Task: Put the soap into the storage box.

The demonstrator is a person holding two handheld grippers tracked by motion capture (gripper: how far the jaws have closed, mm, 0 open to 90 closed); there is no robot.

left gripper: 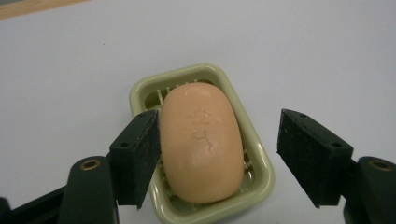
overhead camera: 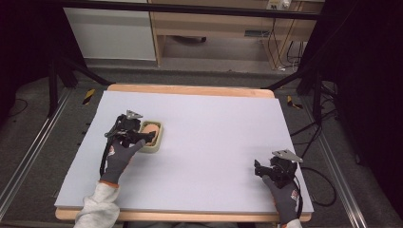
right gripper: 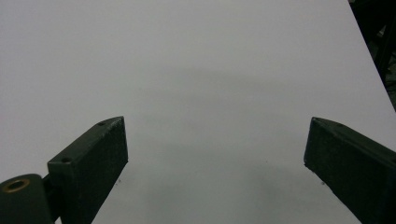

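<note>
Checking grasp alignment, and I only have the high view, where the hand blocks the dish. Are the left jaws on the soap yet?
Observer: Not closed. In the left gripper view the left gripper is open; one jaw is at the soap, looks touching, the other stands clear of it.
Operator: Soap seated in the dish?
Observer: Yes, it lies flat in the green soap dish, on a ribbed insert visible around its edge.
Operator: Anything in front of the right gripper?
Observer: No. The right gripper is open over bare tabletop.
</note>
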